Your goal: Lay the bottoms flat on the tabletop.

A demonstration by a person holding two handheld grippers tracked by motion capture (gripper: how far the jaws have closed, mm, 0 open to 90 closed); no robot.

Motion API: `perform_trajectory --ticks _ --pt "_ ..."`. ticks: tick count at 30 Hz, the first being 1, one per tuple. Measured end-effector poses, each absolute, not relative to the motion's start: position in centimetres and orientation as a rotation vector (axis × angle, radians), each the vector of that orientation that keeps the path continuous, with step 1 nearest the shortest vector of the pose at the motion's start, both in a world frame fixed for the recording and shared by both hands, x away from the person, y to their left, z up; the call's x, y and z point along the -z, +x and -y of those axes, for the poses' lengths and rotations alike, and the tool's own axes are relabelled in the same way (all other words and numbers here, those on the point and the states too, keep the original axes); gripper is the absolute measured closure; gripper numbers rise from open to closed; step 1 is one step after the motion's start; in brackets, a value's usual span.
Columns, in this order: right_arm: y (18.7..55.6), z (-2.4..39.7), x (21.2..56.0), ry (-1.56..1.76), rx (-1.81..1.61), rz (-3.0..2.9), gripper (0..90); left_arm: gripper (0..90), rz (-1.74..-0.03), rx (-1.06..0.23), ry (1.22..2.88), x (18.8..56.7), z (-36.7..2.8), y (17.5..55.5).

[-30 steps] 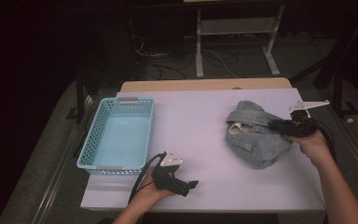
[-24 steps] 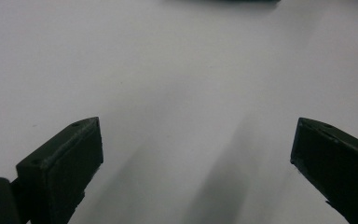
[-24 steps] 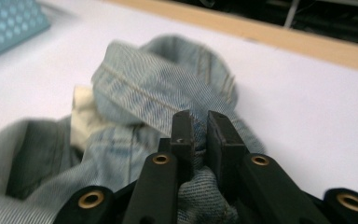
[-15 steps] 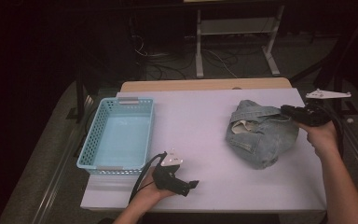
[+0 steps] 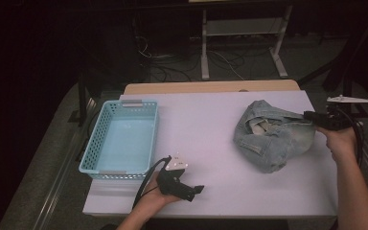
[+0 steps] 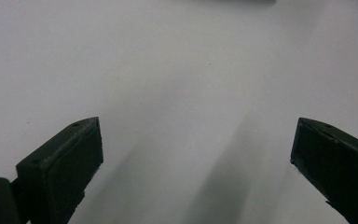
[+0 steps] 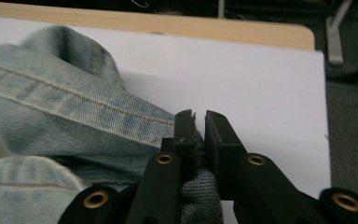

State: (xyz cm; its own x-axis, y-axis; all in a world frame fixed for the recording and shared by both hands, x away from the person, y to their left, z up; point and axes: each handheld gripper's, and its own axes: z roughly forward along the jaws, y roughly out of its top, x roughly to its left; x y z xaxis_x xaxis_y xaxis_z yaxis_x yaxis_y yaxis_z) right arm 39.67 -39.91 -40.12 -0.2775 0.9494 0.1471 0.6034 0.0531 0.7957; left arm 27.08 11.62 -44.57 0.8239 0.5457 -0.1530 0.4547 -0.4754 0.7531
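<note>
**Right tool grips the denim garment at the bench's right side**

The crumpled light-blue denim garment [image 5: 272, 135] lies on the right half of the white bench [image 5: 206, 120], at about 3 o'clock from the bench's middle. The right tool [image 5: 308, 115] meets its edge at the garment's 2 o'clock side; in the right gripper view the jaws have just been closing and now pinch a fold of the denim [image 7: 74, 121] between them, almost fully together [image 7: 199, 128]. The person's right hand [image 5: 338, 136] holds this tool near the bench's right edge.

The left tool [image 5: 197, 189] rests at about 7 o'clock on the bench, near the front edge, with its jaws wide apart over bare white surface [image 6: 191, 93]. The light-blue plastic basket [image 5: 92, 154] stands at 9 o'clock, well apart from the garment.
</note>
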Motion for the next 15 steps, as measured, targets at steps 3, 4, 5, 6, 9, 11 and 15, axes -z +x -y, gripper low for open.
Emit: perform_trajectory --ticks 3,4,5,6,9,11,15 --pt "39.9 40.4 41.2 1.598 -1.059 -1.931 82.0 2.0 -0.735 -0.134 2.143 44.6 -11.6 27.1" --pt "40.0 40.5 41.6 1.610 -1.042 -1.940 82.0 2.0 -0.737 -0.134 2.143 44.6 -11.6 27.1" --pt "40.1 40.5 42.0 1.625 -1.029 -1.950 82.0 2.0 -0.736 -0.133 2.144 44.6 -11.6 27.1" --pt "40.2 40.6 42.4 1.633 -1.018 -1.963 81.9 2.0 -0.735 -0.133 2.145 44.6 -11.6 27.1" --pt "40.3 40.4 43.0 1.655 -1.009 -1.989 81.6 2.0 -0.732 -0.134 2.148 44.6 -11.6 27.1" --pt "40.3 40.2 43.0 1.653 -1.017 -1.999 79.4 2.1 -0.734 -0.135 2.148 44.6 -11.7 27.1" --pt "39.9 39.8 42.0 1.621 -1.068 -1.997 67.8 2.0 -0.738 -0.134 2.144 44.5 -11.7 27.1"
